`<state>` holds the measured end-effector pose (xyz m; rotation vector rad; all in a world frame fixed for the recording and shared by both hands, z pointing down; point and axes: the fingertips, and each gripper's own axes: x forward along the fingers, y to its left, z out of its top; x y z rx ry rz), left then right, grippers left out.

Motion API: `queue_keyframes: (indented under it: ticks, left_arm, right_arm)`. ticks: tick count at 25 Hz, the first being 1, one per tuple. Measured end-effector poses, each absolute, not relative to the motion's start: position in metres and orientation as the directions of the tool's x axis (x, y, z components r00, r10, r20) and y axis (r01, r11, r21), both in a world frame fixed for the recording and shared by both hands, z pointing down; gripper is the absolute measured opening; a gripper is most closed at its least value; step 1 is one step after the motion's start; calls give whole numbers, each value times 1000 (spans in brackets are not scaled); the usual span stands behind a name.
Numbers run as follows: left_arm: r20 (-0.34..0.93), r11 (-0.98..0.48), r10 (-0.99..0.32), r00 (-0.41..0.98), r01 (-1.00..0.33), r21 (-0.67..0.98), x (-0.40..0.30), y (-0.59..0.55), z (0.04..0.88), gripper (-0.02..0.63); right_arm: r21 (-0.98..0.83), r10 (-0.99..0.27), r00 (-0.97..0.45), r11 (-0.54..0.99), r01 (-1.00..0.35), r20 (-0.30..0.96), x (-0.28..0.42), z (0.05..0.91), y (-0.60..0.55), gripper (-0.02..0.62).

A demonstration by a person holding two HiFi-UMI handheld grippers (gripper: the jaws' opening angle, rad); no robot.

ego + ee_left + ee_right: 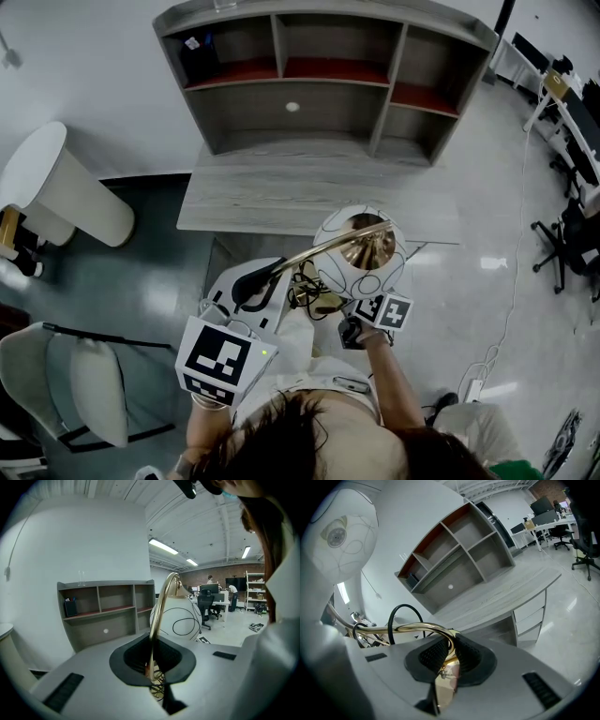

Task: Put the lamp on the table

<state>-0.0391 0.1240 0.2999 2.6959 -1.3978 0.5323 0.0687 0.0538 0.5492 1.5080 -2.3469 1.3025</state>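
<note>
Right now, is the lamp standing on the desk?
No, the lamp is held off the desk, clamped in both the left gripper and the right gripper.

One lamp point(361, 248), one table point(281, 199), one shelf unit point(281, 141), two hand-held grippers (a left hand-held gripper point(152, 667), a right hand-held gripper point(447, 662)).
</note>
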Motion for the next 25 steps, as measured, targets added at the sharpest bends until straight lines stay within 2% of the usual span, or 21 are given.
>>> queue_keyframes:
  ticks: [25]
  left_arm:
    - [341, -626, -745, 573, -777, -61, -76, 0, 301, 14]
  right_arm:
    - [-601, -720, -483, 115, -791, 498, 40, 550, -58, 55]
